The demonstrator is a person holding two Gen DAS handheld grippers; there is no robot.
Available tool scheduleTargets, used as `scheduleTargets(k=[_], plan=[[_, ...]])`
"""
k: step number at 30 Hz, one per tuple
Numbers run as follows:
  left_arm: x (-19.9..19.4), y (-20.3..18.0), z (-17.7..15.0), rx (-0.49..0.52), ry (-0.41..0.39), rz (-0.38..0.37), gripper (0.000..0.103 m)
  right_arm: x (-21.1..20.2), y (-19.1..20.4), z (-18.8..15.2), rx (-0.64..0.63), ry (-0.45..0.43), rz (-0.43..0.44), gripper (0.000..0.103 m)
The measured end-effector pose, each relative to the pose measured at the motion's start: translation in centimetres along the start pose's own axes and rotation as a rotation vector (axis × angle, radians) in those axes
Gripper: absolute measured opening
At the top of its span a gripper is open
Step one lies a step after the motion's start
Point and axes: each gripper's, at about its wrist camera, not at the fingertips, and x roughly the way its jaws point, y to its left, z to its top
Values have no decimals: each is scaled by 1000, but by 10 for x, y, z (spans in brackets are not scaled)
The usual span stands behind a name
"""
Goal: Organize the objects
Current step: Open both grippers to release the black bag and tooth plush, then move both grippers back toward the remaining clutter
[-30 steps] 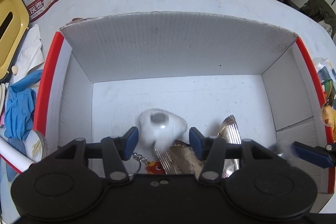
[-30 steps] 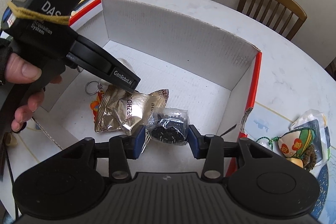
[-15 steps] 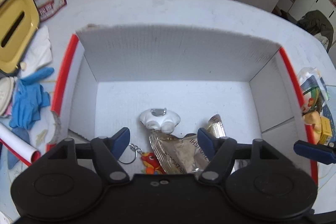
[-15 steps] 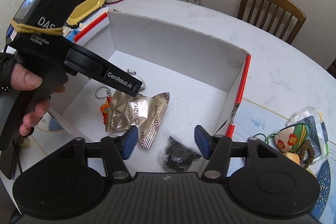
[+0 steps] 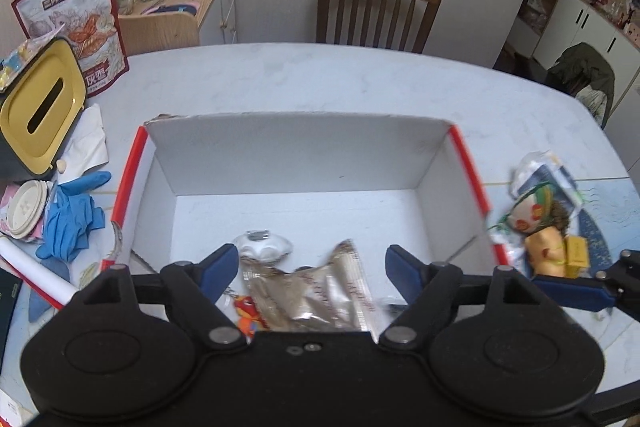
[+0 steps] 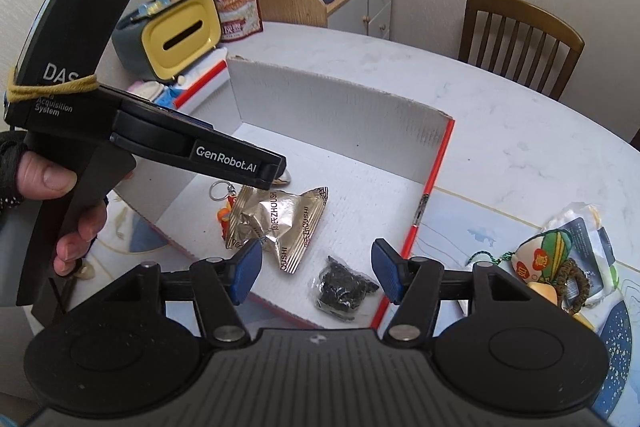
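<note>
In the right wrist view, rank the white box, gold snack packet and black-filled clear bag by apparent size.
1. white box, clearly largest.
2. gold snack packet.
3. black-filled clear bag, smallest even though it lies nearest the camera.

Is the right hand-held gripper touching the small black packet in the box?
Apart. The right wrist view shows the right hand-held gripper open, above the black packet lying on the box floor.
</note>
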Motion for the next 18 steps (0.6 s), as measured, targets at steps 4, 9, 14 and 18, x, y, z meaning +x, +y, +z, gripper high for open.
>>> scheduleTargets(k=[4,9,14,18], plan=[[-15,-18,-5,5,-25,-13,80,-16,-8,-8,1,-20,17,60],[-27,-36,-11,-13,-38,-37,80,-34,-24,-17,11,-41,34,60],[-36,-54,-17,-9,-51,-47,81,-51,-44,-29,30,-58,40,62],[-43,-70,-22,-2,-65,-48,84,-64,-57,-39,34,-73,42,63]])
